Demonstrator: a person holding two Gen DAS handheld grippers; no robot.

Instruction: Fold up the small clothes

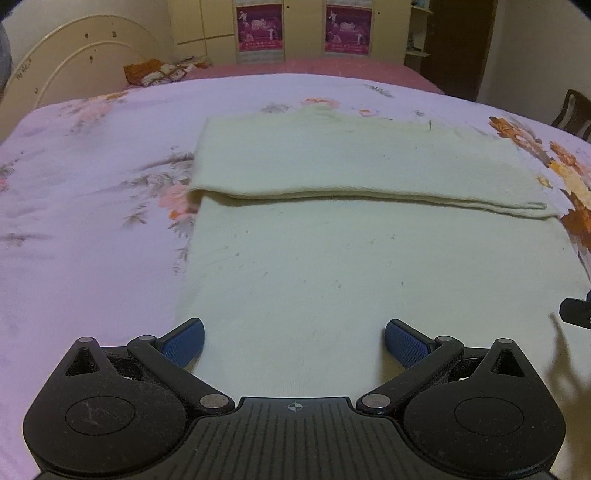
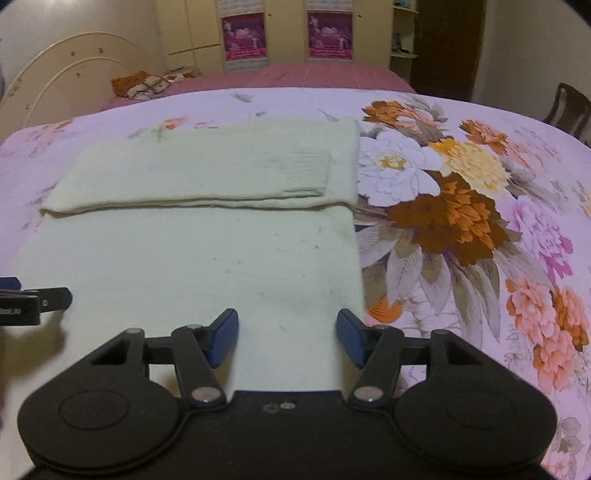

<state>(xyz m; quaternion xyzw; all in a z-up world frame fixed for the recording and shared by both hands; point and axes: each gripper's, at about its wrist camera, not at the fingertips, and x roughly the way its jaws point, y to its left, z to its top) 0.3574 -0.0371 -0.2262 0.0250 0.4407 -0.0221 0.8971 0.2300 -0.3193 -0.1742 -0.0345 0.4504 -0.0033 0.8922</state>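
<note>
Where the curved cream headboard (image 1: 70,55) stands at the far left, a patterned orange cushion (image 1: 155,72) lies just beside it on a pink bedcover (image 1: 332,68). Nearer the cameras, a floral sheet (image 1: 74,221) in pale lilac covers the bed. On that sheet lies the cream garment (image 1: 332,266), spread flat, its far part folded back over itself so that a doubled band (image 1: 351,162) runs across it from left to right. In the right wrist view a ribbed cuff (image 2: 306,170) lies on top of this band, near its right end.

The left gripper (image 1: 294,341) hangs above the near left part of the garment, its blue pads (image 1: 184,343) spread wide apart with only flat cloth visible beneath the gap. The right gripper (image 2: 287,338) hangs over the near right edge of the garment; its jaws stand partly apart and pinch nothing, the right pad sitting about over the cloth's edge.

Further right, big orange, white and yellow flowers (image 2: 454,206) are printed on the sheet. Behind the bed stand cream wardrobe doors with two pink posters (image 2: 328,35), and a dark chair (image 2: 569,107) shows at the far right.
</note>
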